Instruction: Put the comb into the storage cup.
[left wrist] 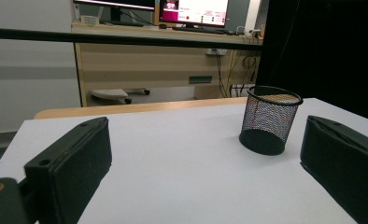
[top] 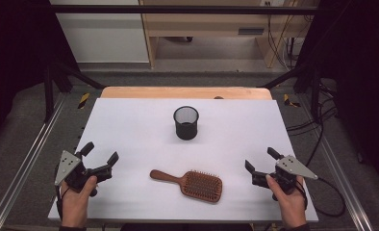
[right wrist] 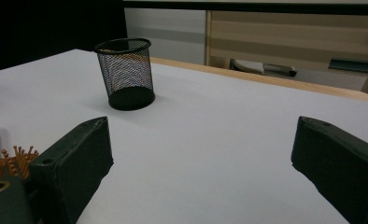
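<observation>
Both the left gripper (top: 100, 156) and the right gripper (top: 259, 160) hang over the near corners of the white table (top: 130, 125) with jaws spread wide and nothing between them. The brown wooden paddle hairbrush (top: 190, 183) lies flat between them near the front edge, handle pointing left, and the black wire-mesh cup (top: 185, 122) stands upright farther back at the centre. To lift the brush well, I would bring a gripper down over the narrow handle, close squarely across it, and keep the bristled head level.
</observation>
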Demonstrator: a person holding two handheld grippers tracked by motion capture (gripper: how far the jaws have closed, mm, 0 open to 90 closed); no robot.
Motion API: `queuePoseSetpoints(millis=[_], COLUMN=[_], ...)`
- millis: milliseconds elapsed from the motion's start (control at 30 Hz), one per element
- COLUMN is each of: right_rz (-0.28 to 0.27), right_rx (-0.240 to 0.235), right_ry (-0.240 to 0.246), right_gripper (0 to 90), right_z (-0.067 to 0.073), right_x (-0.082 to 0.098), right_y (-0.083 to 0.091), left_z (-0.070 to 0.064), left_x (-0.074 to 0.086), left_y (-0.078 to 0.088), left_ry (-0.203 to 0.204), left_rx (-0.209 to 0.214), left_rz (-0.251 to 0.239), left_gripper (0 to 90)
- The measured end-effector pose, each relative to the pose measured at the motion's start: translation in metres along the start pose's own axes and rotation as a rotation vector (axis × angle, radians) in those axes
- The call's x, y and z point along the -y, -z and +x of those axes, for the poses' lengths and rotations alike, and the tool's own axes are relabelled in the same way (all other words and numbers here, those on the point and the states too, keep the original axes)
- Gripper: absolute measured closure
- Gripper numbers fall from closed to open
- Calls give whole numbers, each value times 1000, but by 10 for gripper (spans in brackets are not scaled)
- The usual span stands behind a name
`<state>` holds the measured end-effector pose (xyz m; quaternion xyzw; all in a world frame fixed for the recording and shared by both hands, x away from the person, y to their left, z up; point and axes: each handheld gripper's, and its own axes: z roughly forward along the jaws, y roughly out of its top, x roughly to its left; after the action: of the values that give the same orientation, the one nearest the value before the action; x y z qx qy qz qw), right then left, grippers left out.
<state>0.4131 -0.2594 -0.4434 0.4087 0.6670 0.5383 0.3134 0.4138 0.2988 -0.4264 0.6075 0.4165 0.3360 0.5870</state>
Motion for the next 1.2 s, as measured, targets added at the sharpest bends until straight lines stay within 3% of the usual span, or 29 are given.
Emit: queuePoseSetpoints(millis=[867,1200], right_rz=[37,41], right_rx=[4,-4], right_ry=[-19,-15], right_gripper=[46,45], right_z=[2,5], right_x=[1,1], right_y=[-2,-2], left_z=[-18,-18], left_x=[0,0], left_y=[-17,-17], left_ry=[-15,-13], left_rx=[35,31], left_rz=[39,39], left_gripper=[25,22])
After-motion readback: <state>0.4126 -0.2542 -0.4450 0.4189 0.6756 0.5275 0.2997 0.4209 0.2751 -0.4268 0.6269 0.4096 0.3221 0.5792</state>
